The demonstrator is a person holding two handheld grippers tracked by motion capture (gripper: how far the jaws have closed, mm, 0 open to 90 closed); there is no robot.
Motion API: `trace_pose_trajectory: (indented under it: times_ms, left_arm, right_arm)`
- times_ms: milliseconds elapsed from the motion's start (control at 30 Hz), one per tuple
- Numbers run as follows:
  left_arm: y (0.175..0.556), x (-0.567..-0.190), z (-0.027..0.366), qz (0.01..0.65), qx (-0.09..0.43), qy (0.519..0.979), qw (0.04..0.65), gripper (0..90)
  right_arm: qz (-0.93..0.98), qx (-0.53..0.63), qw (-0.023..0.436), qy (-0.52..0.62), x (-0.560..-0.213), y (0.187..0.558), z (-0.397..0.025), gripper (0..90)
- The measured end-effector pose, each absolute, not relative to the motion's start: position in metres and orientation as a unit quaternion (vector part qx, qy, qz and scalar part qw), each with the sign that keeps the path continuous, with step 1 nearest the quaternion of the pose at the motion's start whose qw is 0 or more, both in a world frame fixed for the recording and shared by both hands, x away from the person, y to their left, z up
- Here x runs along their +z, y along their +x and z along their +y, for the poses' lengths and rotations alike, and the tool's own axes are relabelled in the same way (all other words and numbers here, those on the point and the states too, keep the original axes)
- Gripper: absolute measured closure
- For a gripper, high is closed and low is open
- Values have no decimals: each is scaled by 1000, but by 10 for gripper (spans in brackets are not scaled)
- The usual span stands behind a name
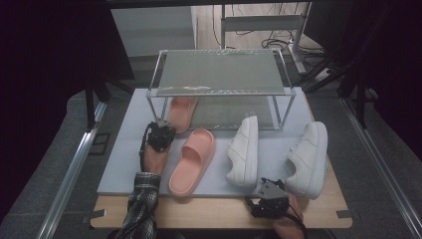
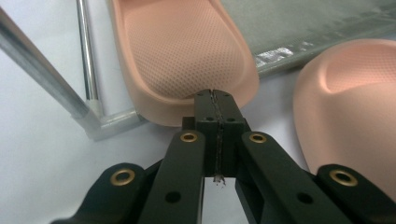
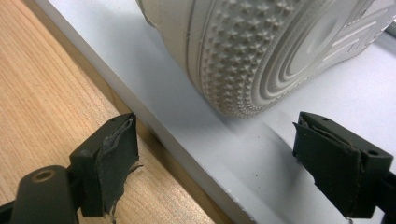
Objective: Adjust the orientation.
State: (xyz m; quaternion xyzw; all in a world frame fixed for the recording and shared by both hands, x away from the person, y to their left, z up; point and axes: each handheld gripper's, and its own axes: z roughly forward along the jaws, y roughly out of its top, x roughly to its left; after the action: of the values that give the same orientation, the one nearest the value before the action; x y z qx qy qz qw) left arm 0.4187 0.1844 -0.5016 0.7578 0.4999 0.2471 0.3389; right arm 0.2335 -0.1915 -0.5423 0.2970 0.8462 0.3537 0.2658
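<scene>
**At the Bench's Near Edge, a Slipper Held by Its Heel**

Nearest the person, at 5 o'clock, the right claw hangs wide open and empty over the edge of the grey mat, facing the sole of a white sneaker tipped on its side. Farther in, at 11 o'clock, the left claw is pinched fully closed on the heel rim of the far pink slipper, which lies partly under the wire rack. Its mate lies just beside it. The grip is thin: a pull could slip off the soft rim, or drag the slipper against the rack's leg.
</scene>
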Motion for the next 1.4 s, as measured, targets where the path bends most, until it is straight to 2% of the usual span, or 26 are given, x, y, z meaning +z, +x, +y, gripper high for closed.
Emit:
trace_pose_trajectory:
  times_ms: [667, 1400]
  left_arm:
    - [434, -505, 176, 511, 255, 750, 332, 899]
    - [400, -482, 193, 483, 222, 761, 371, 898]
  right_arm:
    - [846, 354, 265, 296, -542, 234, -192, 146]
    - [847, 352, 267, 295, -542, 233, -191, 146]
